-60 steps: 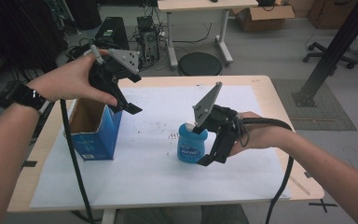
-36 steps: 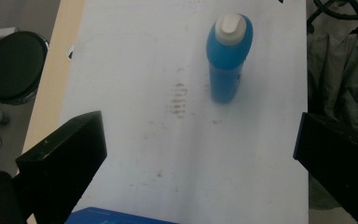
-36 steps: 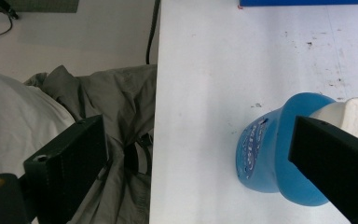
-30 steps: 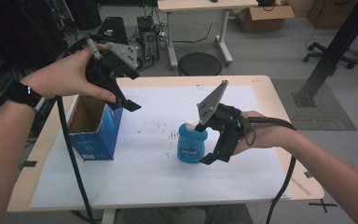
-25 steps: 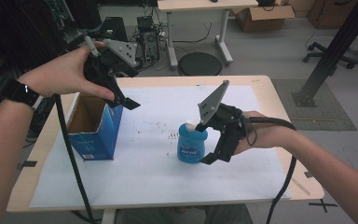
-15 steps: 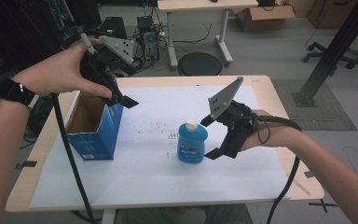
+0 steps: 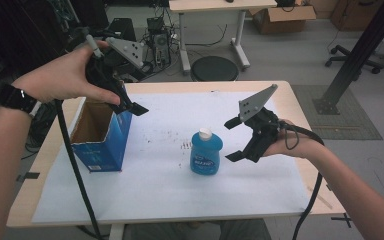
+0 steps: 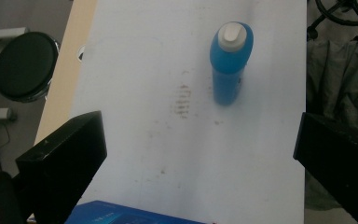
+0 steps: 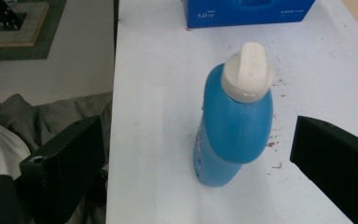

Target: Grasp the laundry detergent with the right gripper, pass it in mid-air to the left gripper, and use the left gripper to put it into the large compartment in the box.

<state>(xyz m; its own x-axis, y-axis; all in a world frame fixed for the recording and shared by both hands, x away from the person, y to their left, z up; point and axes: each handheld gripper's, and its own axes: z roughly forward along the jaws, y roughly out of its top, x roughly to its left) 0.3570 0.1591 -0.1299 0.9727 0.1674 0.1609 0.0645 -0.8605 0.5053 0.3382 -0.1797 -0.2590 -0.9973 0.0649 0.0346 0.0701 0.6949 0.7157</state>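
A blue bottle (image 7: pixel 206 152) with a white cap stands upright on the white sheet at mid-table. My right gripper (image 7: pixel 231 140) is just to its right, open, its jaws apart from the bottle and level with it. In the right gripper view the bottle (image 9: pixel 235 121) stands between and beyond the spread jaws of that gripper (image 9: pixel 196 140). A blue carton (image 7: pixel 100 132) with its top open stands at the left. My left gripper (image 7: pixel 128 104) hovers open over the carton's right rim, holding nothing. In the left gripper view the bottle (image 8: pixel 230 60) is far ahead and the carton's edge (image 8: pixel 135 215) lies below.
The white sheet (image 7: pixel 170 200) covers most of the wooden table (image 7: pixel 300 110). Behind the table are a black round stool (image 7: pixel 214 68), a desk with computer gear and a black post (image 7: pixel 360 50) at the right. A person's lap lies past the table's near edge (image 9: pixel 42 116).
My right gripper was shut on the bottle; it has opened and drawn back to the right, leaving the bottle standing. My left gripper has risen a little above the carton.
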